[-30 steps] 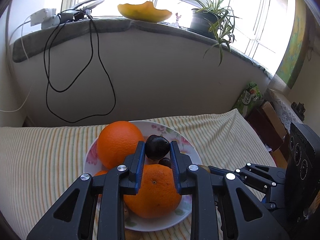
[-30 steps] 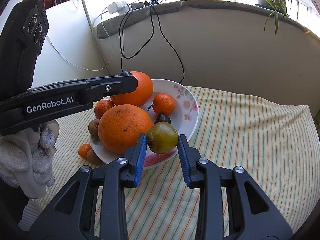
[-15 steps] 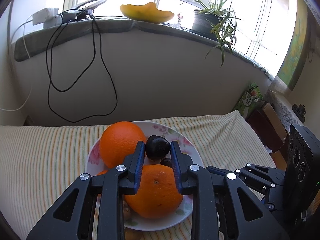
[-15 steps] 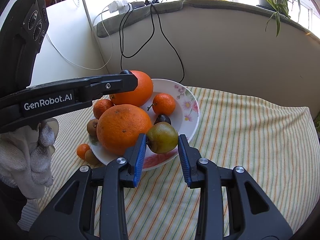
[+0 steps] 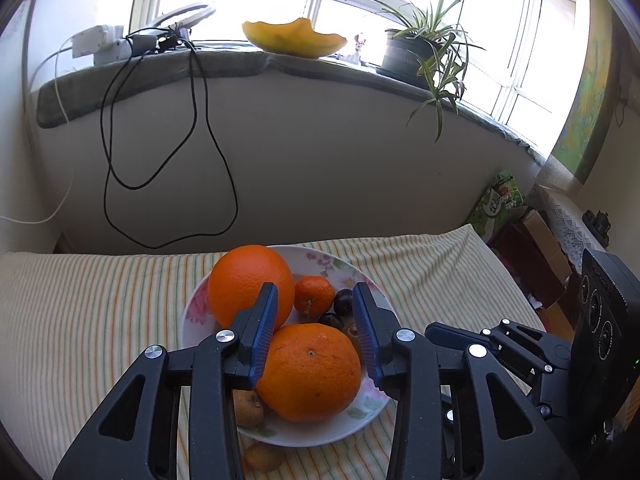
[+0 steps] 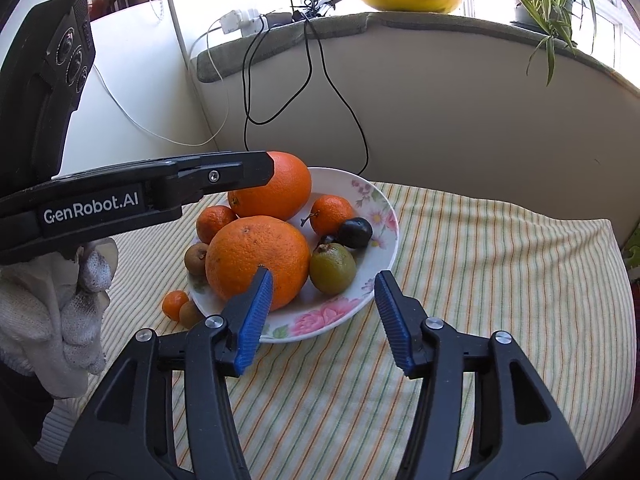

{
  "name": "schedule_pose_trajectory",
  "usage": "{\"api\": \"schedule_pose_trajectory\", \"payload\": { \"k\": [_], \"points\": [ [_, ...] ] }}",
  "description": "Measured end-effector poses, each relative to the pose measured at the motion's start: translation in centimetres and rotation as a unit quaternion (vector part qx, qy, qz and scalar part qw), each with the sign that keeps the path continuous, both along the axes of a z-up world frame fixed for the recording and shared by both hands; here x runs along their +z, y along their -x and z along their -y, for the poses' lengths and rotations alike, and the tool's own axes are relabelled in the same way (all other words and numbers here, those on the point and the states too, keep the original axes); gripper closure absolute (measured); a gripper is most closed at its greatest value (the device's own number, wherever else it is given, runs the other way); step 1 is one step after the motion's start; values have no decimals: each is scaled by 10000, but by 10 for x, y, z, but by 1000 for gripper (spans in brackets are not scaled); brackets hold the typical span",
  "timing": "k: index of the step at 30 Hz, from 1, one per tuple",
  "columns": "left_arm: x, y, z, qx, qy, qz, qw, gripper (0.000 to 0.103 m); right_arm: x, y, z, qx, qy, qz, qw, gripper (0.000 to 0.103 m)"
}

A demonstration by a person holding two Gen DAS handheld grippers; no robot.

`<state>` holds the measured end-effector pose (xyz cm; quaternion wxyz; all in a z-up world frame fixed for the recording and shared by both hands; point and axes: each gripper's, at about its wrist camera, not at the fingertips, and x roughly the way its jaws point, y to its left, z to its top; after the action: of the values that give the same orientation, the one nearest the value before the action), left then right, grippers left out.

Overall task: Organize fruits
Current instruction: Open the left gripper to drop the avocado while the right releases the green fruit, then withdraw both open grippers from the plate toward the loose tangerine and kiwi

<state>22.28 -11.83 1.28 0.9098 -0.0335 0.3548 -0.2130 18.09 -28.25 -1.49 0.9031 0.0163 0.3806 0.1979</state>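
Note:
A flowered plate point(image 5: 192, 312) point(image 6: 385, 208) on the striped cloth holds two big oranges point(image 5: 308, 372) point(image 5: 250, 284), a tangerine point(image 5: 314, 294), a dark plum point(image 5: 343, 302) point(image 6: 355, 232) and a green fruit point(image 6: 332, 268). My left gripper point(image 5: 314, 294) hovers over the near orange, its jaws opening with nothing pressed between the pads. My right gripper point(image 6: 324, 278) stands at the plate's near rim, jaws opening. The green fruit lies on the plate just beyond its pads, untouched. In the right wrist view the left gripper point(image 6: 262, 168) reaches in from the left above the far orange.
A small tangerine point(image 6: 175, 304) and a kiwi point(image 6: 190, 314) lie on the cloth beside the plate. A gloved hand point(image 6: 52, 312) is at the left. Behind are a wall, hanging cables point(image 5: 192, 140), a yellow bowl point(image 5: 294, 38) and a potted plant point(image 5: 424, 48) on the sill. Boxes point(image 5: 536, 248) stand at the right.
Both grippers have opened. The dark plum left the left pads and now lies on the plate by the tangerine. The green fruit left the right pads and rests on the plate.

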Motion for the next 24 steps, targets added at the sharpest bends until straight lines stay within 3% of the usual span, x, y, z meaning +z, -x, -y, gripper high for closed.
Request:
{"api": "schedule_pose_trajectory", "payload": {
  "k": [3,5,11,24],
  "points": [
    [3,5,-2,18,5,32,10000,62,2,6,0,-44,18,27,10000,38],
    [6,10,-4,64,-5,82,9999,48,5,10,1,-59,12,59,10000,36],
    [14,24,-11,148,6,180,9997,35,14,22,0,-108,39,163,9998,24],
    [19,58,-41,449,-61,291,9985,31,23,51,-17,46,182,202,9996,23]
  ]
}}
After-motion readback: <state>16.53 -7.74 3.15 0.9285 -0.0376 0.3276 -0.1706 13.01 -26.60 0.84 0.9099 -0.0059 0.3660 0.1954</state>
